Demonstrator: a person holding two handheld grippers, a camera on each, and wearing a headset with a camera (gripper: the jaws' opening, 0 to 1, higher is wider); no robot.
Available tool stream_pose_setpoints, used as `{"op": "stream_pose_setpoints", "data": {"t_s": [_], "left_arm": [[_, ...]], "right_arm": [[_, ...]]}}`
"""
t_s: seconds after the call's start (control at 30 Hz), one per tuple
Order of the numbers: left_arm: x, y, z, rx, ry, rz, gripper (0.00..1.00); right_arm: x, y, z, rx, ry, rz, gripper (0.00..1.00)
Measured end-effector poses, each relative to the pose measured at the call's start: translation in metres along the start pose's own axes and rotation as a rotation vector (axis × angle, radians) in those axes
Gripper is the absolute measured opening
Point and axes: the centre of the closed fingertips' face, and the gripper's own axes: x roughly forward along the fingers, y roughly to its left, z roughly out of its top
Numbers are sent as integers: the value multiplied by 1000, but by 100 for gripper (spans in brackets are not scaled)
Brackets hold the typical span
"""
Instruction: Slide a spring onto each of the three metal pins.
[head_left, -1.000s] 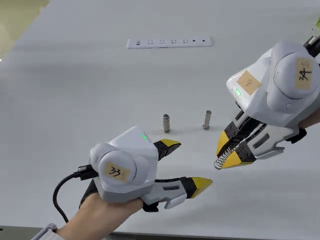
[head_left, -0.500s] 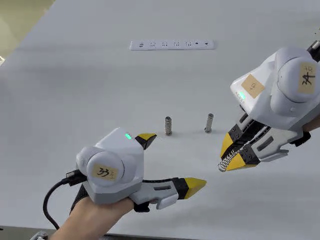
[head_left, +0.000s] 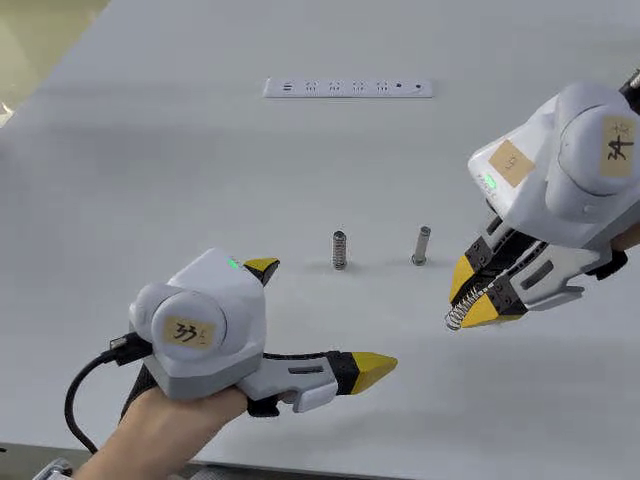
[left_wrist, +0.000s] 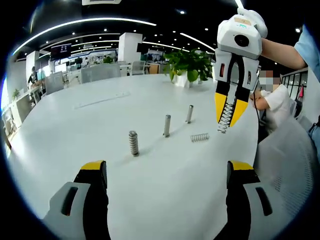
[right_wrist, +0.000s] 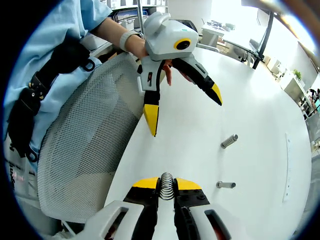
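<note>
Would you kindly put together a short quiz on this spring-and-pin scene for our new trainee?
1. True or false: the left tool is shut on a spring.
2. How many of the three metal pins already carry a spring? A) none B) one C) three
3. Fill in: the right tool is shut on a ____.
Key: 1 false, its jaws stand open with nothing between them. 2 B, the sprung pin; the middle pin and far pin are bare. 3 spring, the held spring; a loose spring lies on the table.
</note>
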Motion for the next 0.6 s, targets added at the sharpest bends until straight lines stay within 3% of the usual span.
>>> {"op": "stream_pose_setpoints", "data": {"t_s": [0.27, 0.6], "left_arm": [[-3, 11, 1, -33, -20, 36, 99], [-6, 16, 2, -45, -27, 48, 99]], "right_arm": [[-3, -15, -12, -10, 54, -3, 7], [-19, -55, -13, -41, 103, -40, 7]]}}
